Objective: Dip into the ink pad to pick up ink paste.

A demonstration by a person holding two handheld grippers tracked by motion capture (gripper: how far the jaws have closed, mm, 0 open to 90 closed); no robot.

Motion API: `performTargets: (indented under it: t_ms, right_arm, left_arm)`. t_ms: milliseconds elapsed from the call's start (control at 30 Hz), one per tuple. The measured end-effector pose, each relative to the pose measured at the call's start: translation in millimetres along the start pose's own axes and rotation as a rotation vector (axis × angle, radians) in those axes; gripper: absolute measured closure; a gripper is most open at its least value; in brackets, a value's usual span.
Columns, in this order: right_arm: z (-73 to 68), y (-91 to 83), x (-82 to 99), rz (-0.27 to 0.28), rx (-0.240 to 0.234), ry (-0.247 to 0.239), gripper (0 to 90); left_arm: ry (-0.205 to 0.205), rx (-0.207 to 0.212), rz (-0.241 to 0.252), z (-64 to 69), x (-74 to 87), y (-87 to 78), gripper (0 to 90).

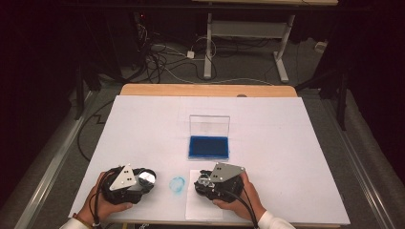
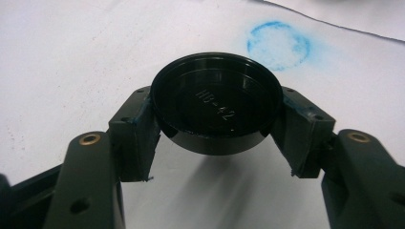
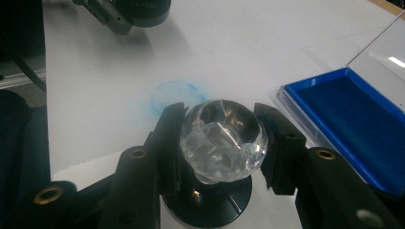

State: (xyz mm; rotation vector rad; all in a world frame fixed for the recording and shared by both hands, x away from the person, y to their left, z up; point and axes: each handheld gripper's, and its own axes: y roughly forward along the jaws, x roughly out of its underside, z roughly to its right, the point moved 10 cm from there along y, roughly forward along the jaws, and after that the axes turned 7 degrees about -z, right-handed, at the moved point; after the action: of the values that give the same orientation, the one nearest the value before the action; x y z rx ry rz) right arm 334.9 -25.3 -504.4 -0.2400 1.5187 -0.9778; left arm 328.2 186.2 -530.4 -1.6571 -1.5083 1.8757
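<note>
Both hands rest low: left gripper (image 2: 216, 138) jaws clamp black cap (image 2: 216, 112), right gripper (image 3: 220, 143) jaws clamp clear stamp (image 3: 222, 140).

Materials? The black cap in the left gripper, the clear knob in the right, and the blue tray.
Black cap: glossy moulded plastic by its sheen and raised lettering.
Clear knob: faceted glass or acrylic; see-through with bright glints, which of the two unclear.
Blue tray: matte, felt-like pad in a clear hard-plastic case, lid upright.

Dark room: grey floor (image 1: 248, 71) strewn with cables (image 1: 157, 57), white desk frame (image 1: 248, 33) behind.
</note>
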Motion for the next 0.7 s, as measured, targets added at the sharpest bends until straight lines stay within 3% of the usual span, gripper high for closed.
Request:
performTargets:
  t_ms: [700]
  right_arm:
    - [-1.0,9.5,10.6,-0.033,-0.002,-0.003,56.8]
  left_arm:
    - [-0.003,-0.002,-0.003,-0.5,1.2,0.1,36.2]
